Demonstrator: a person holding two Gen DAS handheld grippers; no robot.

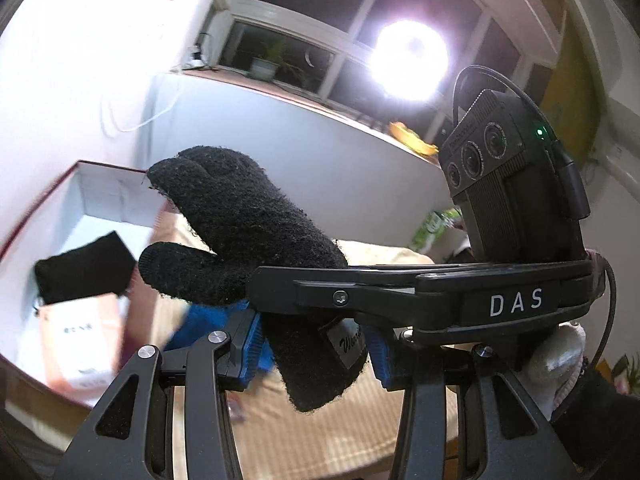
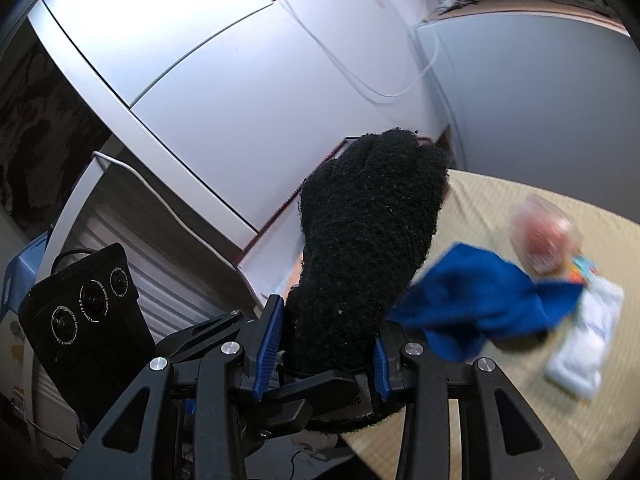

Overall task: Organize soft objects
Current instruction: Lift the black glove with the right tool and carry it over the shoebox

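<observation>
Tabletop [image 2: 500, 420] carries a blurred blue cloth [image 2: 480, 300]. Black glove [image 1: 256, 232] stands above it, its cuff pinched by both sets of tongs: left tongs [image 1: 316, 350] and right tongs [image 2: 326, 354] each closed on the glove.

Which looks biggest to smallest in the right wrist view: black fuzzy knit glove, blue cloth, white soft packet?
1. Black fuzzy knit glove, though it sits closest to the camera, between the claw pads, so its lead is unsure.
2. Blue cloth.
3. White soft packet, blurred, farthest right.
</observation>
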